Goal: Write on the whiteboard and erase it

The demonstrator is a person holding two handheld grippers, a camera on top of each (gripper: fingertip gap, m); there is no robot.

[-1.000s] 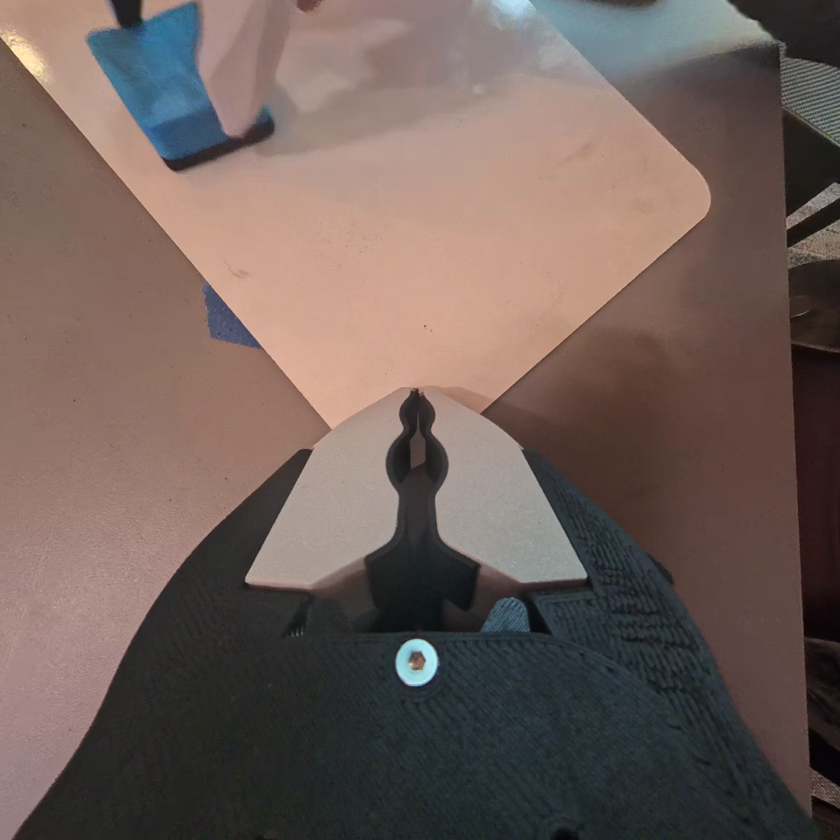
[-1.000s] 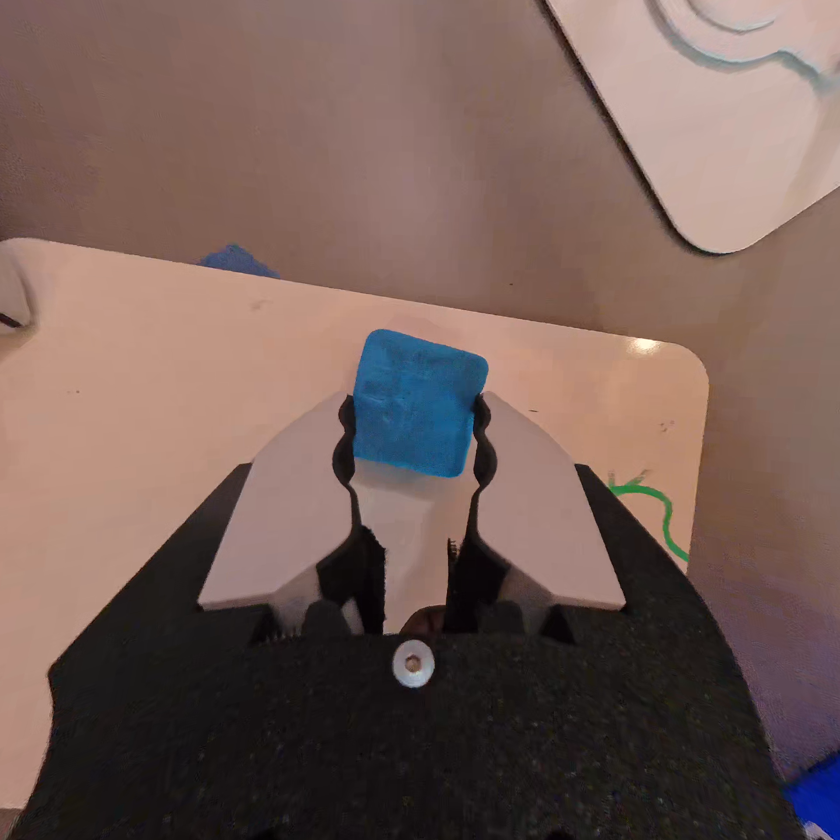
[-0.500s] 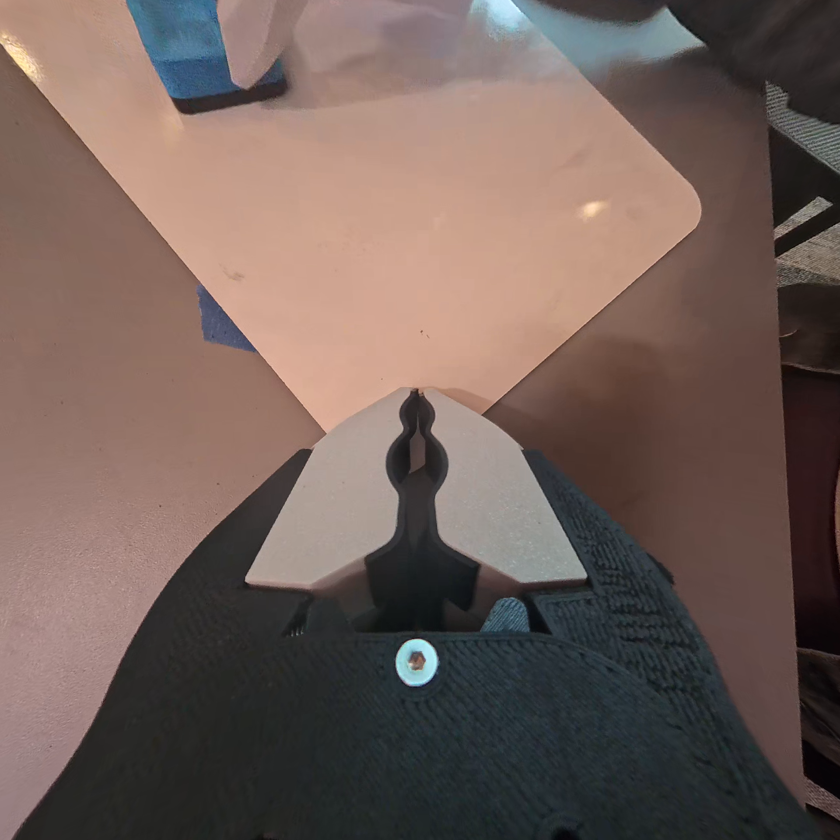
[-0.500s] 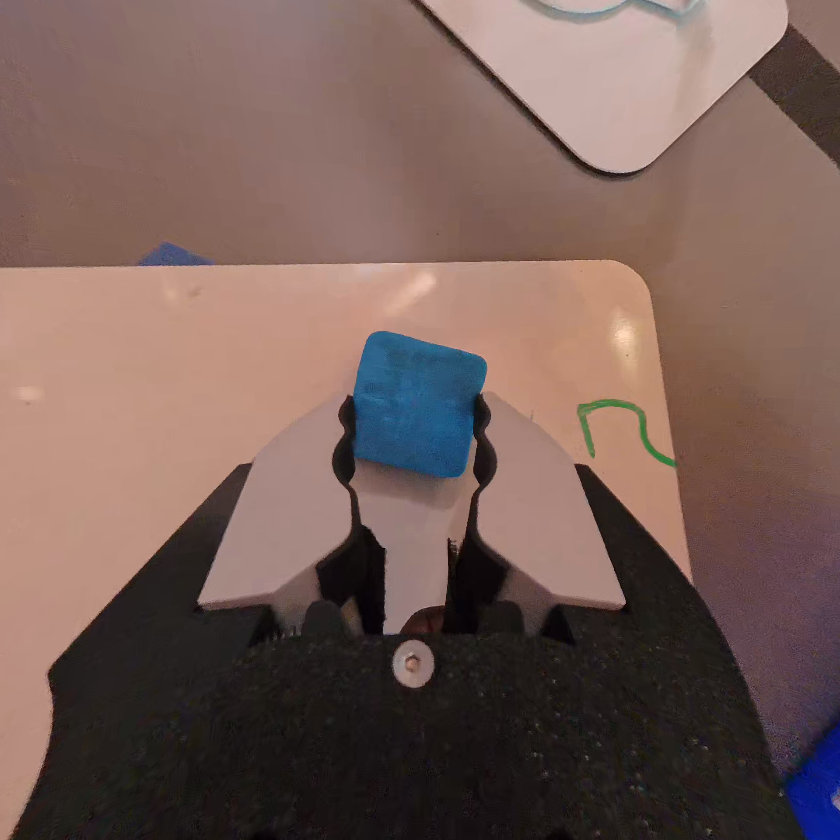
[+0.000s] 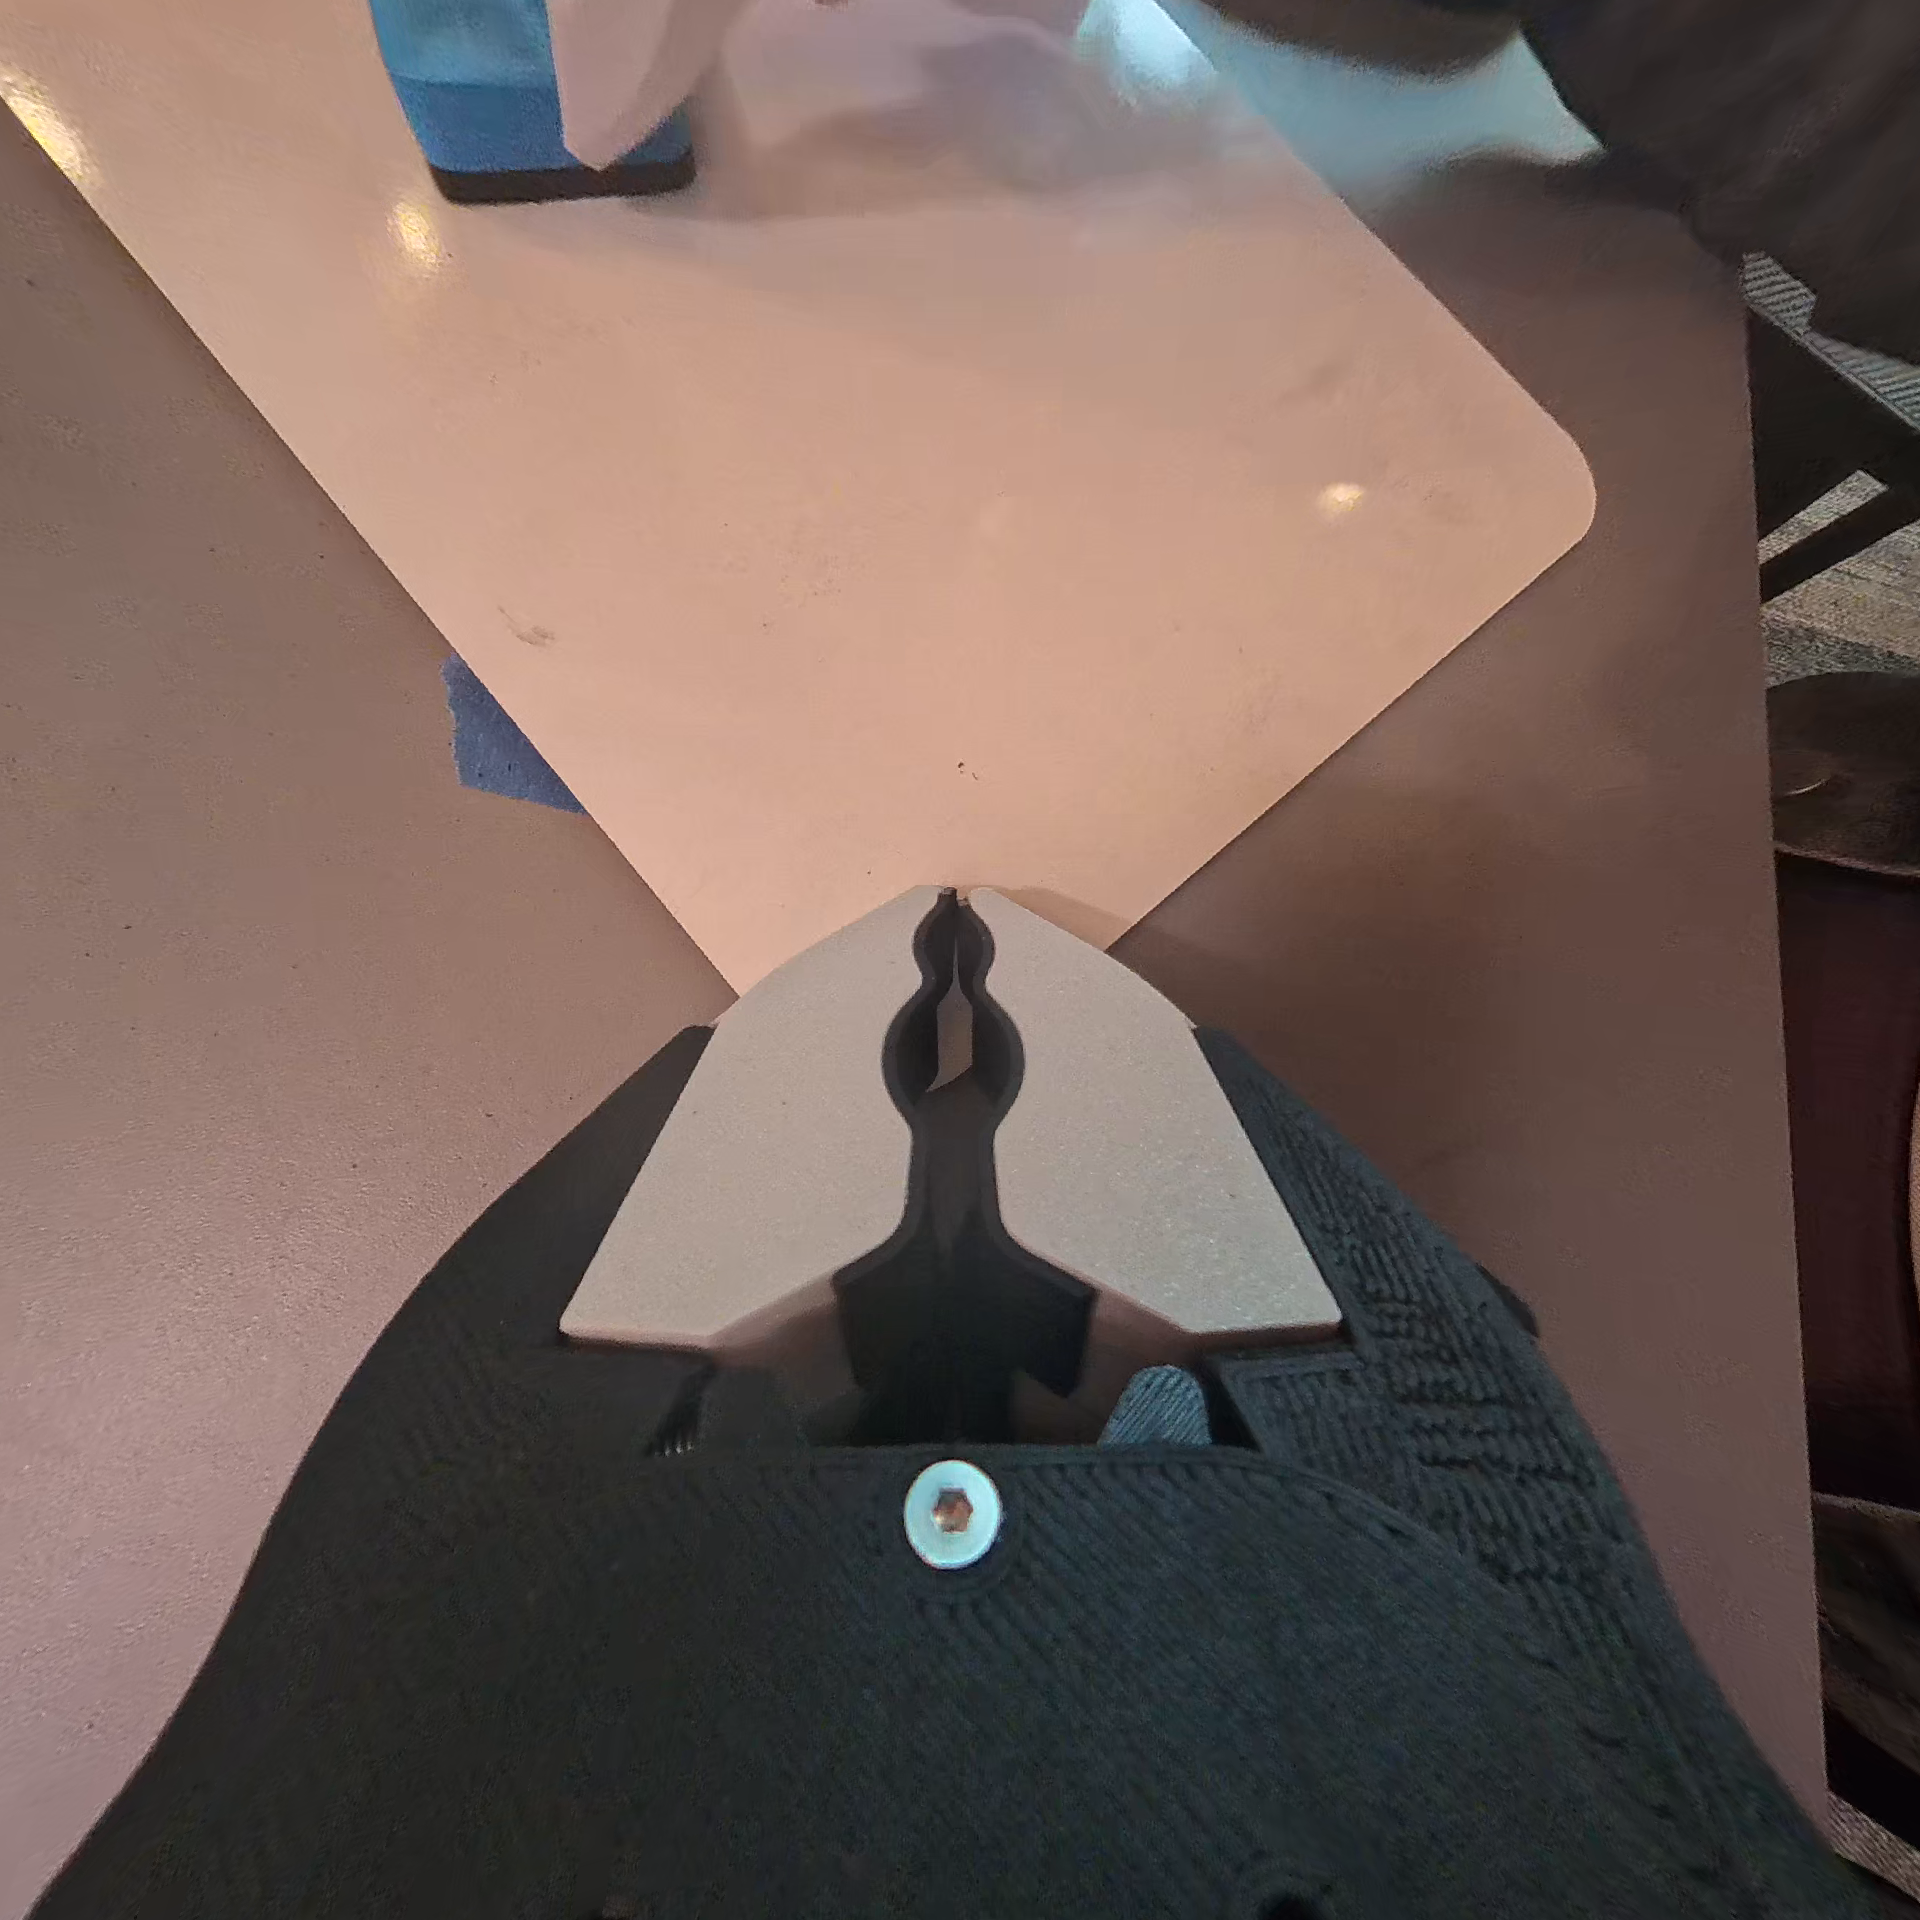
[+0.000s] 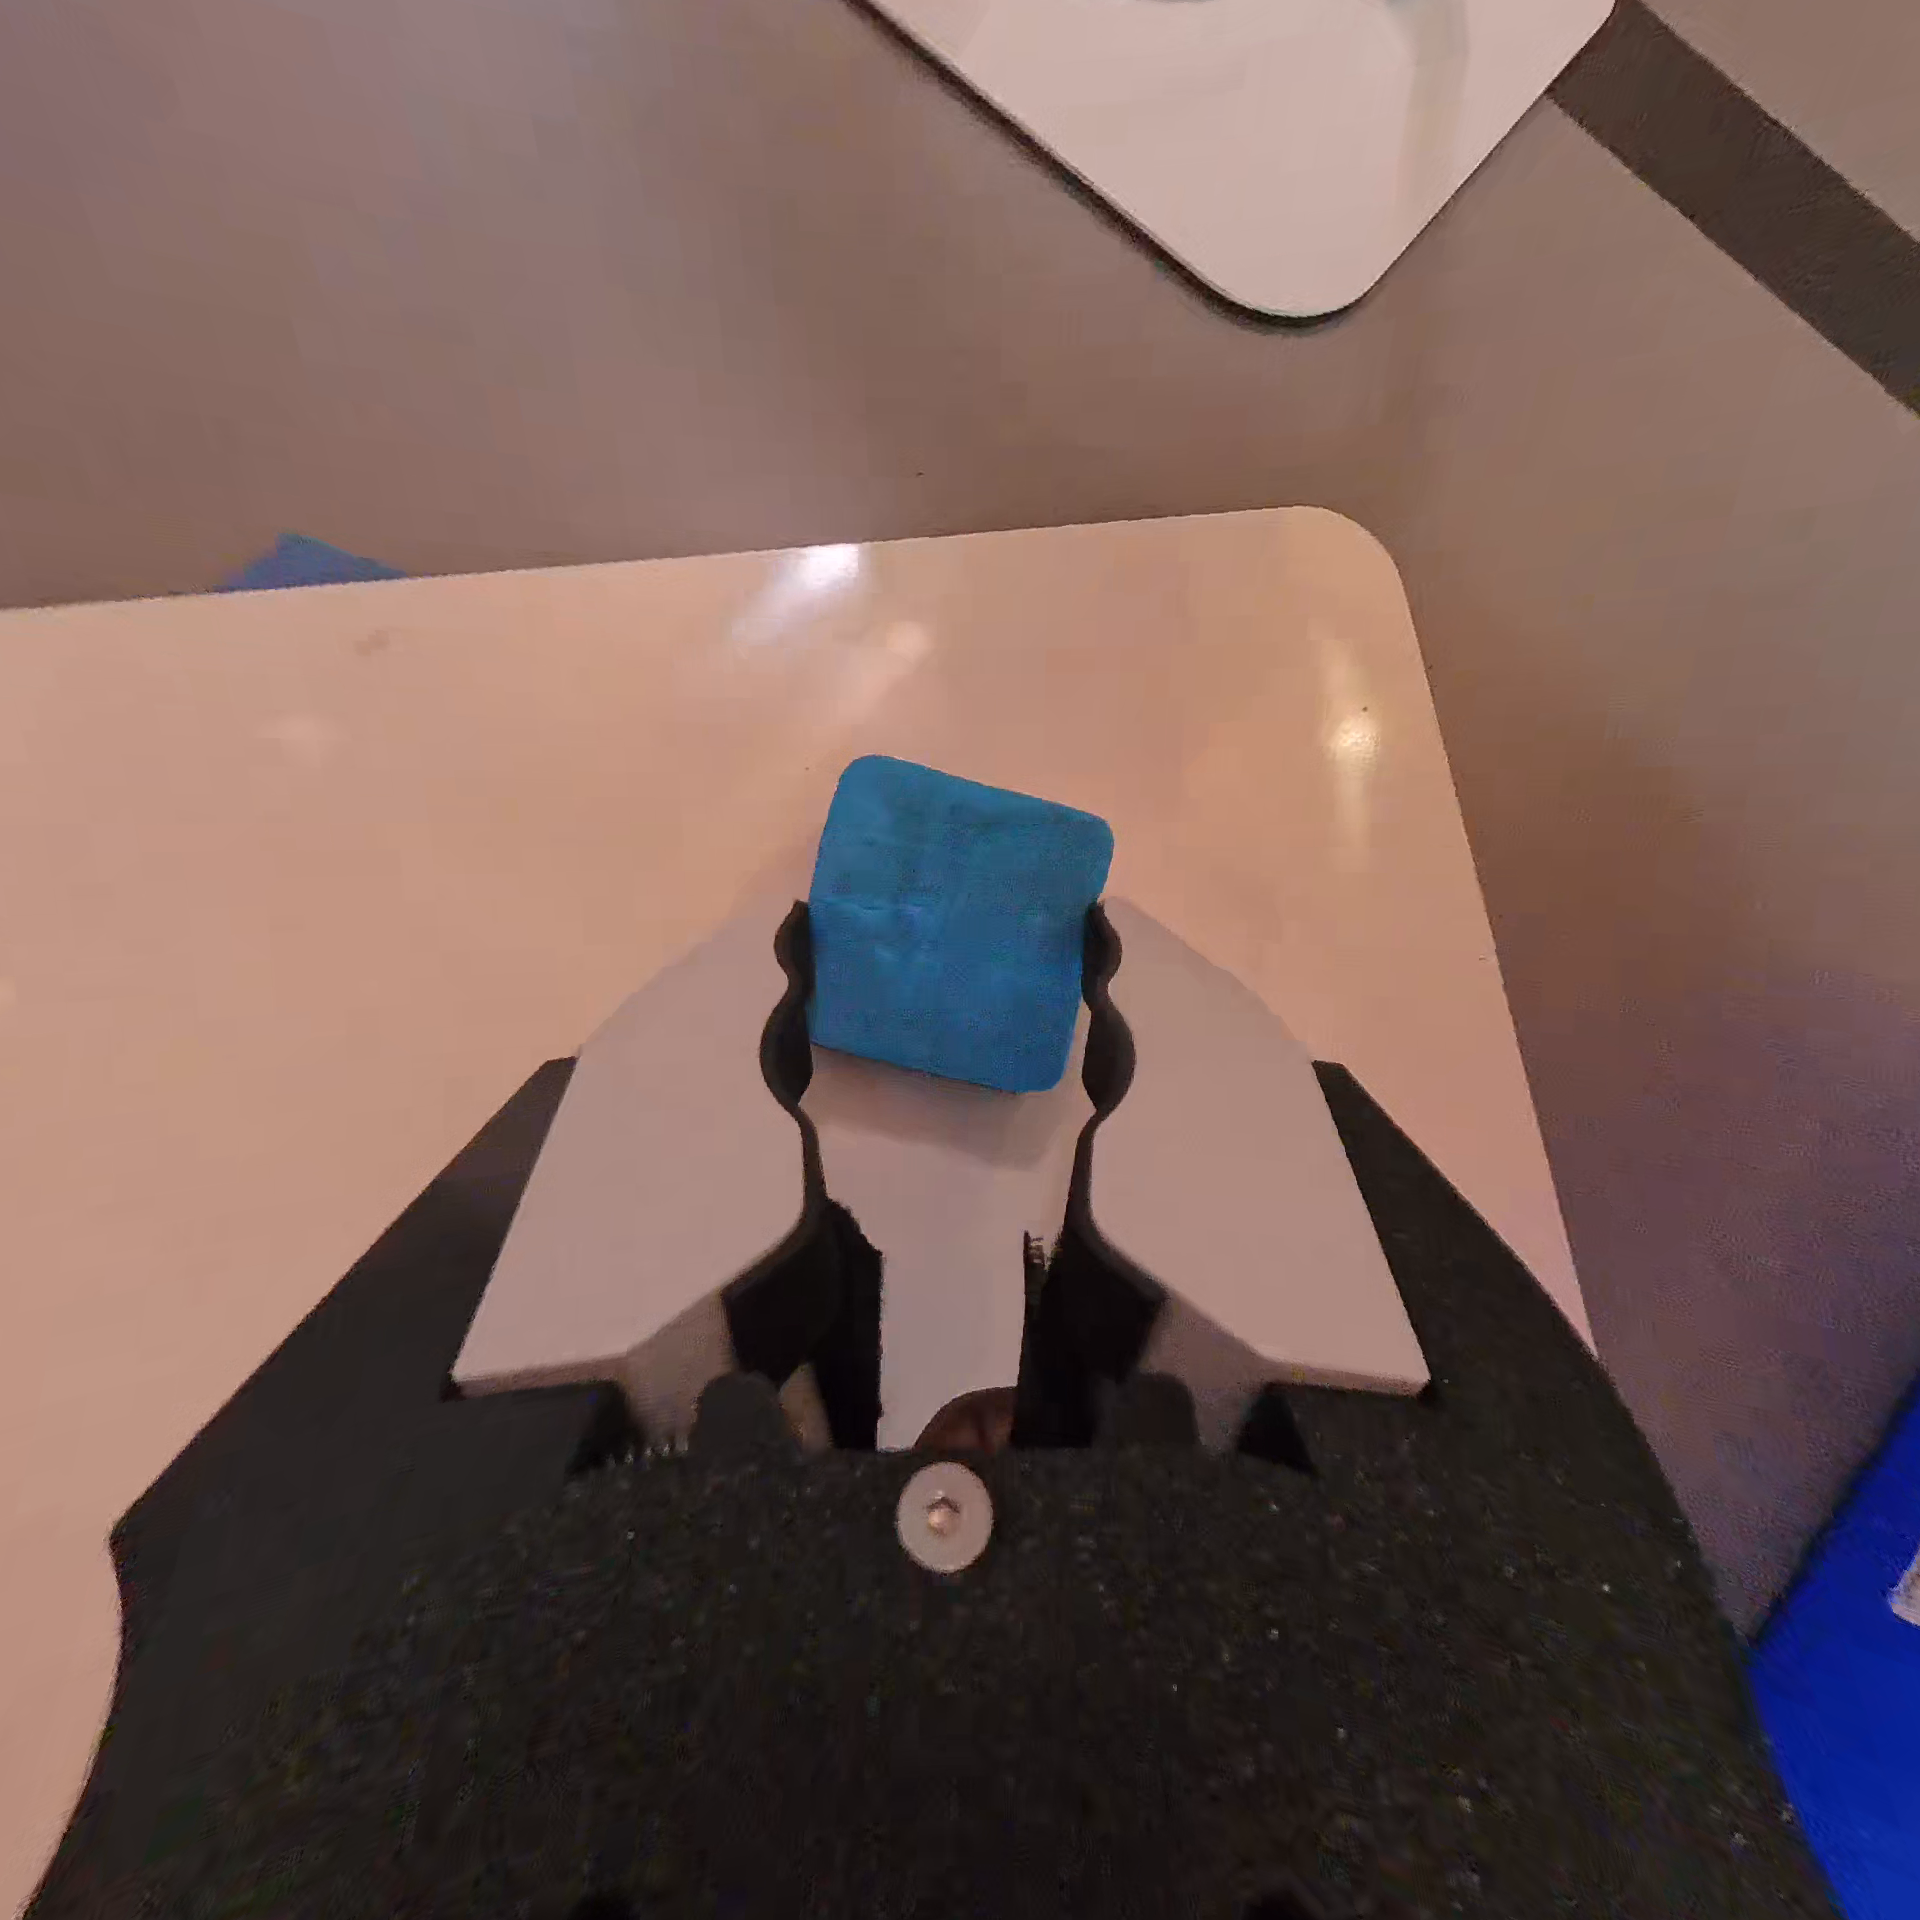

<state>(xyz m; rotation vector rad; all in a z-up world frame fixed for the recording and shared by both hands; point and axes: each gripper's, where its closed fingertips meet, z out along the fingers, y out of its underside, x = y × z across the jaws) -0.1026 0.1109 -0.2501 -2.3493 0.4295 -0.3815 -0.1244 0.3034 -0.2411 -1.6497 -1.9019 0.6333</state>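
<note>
Right claw (image 6: 945,925) around blue eraser (image 6: 951,925)

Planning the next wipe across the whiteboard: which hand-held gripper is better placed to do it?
Right. The right hand-held gripper grips the blue eraser on the whiteboard; the left hand-held gripper is shut, holding nothing, at the board's corner.

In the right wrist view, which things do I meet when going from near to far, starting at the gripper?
Right gripper → blue eraser held between its fingers → near whiteboard → bare table → second whiteboard at the top.
</note>
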